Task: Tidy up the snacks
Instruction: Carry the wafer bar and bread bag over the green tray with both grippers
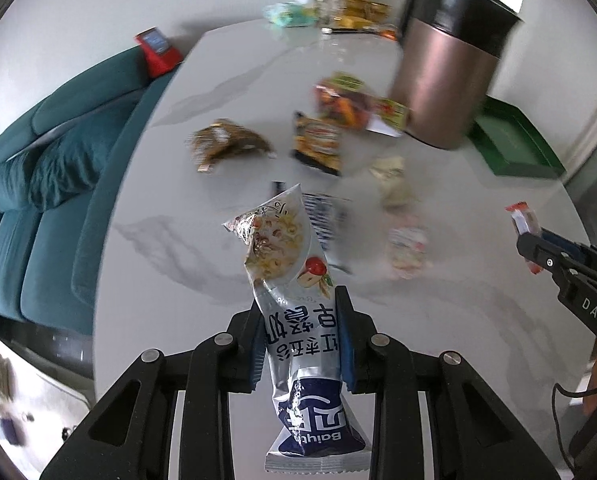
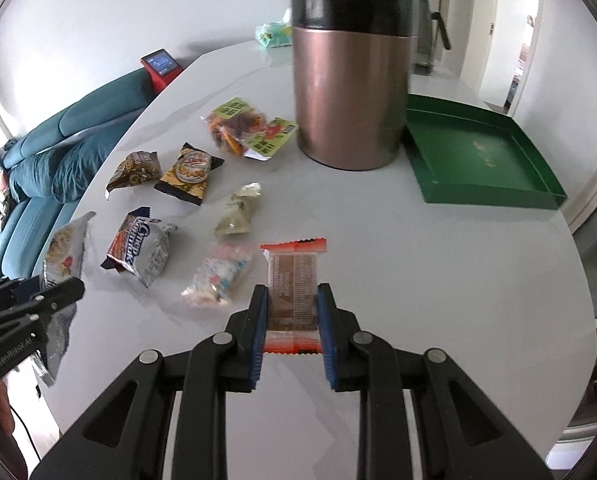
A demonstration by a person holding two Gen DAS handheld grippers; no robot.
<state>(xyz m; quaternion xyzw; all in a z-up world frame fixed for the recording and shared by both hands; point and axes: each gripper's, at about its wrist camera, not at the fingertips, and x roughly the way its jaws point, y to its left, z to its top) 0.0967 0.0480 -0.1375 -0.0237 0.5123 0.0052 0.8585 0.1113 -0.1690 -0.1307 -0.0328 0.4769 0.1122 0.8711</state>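
Snacks: small crinkly foil and plastic packets, most lying loose on the pale marble-look counter (image 2: pixel 378 240); two are lifted in the grippers.
Left gripper (image 1: pixel 303 332): clamped on a long silver-and-navy oat packet (image 1: pixel 286 264), held by its middle above the counter, its upper end flopping over.
Right gripper (image 2: pixel 292 322): closed on a flat brown bar with orange crimped ends (image 2: pixel 294 280), pinched by its long edges.
Containers: a tall bronze canister with a black band (image 2: pixel 348 92) stands beside a shallow green tray (image 2: pixel 478 160), both well beyond the loose packets.
Textures: slick film wrappers, soft and crushable; the canister is smooth metal and the tray looks like stiff card, though I cannot be sure.
Risk, left: the limp packet may slide through the pads, since glossy film gives little grip.
Risk, right: the thin bar could pivot or buckle under an edge pinch.
Risk, shared: both grippers heading to one container might collide or nudge the canister.
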